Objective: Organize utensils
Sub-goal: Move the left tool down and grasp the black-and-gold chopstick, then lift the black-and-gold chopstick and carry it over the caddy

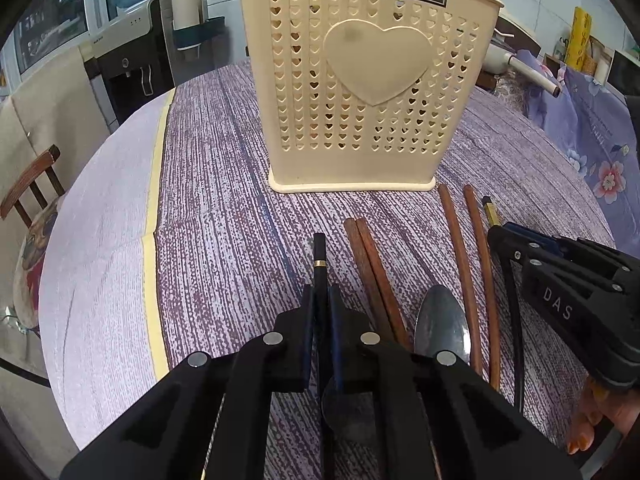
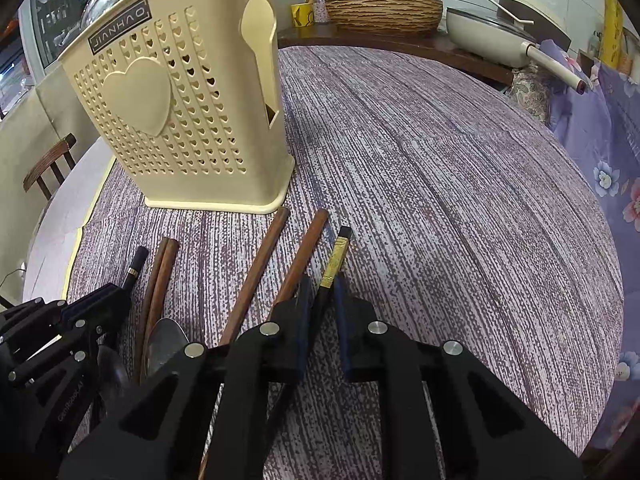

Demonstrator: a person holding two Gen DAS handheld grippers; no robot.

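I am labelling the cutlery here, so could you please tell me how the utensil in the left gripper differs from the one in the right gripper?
The left gripper holds a black handle with one thin gold ring; the right gripper holds a black handle with a long gold band. The left one lies left of the brown chopsticks, the right one to their right. Both point toward the cream holder.

Cream perforated plastic utensil holder with raised heart (image 1: 360, 80): upright on the purple woven tablecloth (image 1: 220, 200), behind a row of utensils lying before its base. Left to right in the left wrist view: black chopstick with gold band (image 1: 319, 256); touching pair of brown wooden chopsticks (image 1: 368, 260); steel spoon (image 1: 440, 320) (nearer the camera); two separate brown wooden chopsticks (image 1: 464, 260); black chopstick with gold-patterned section (image 2: 336, 260), rightmost. Wooden chair (image 1: 32, 188) left, off the table.
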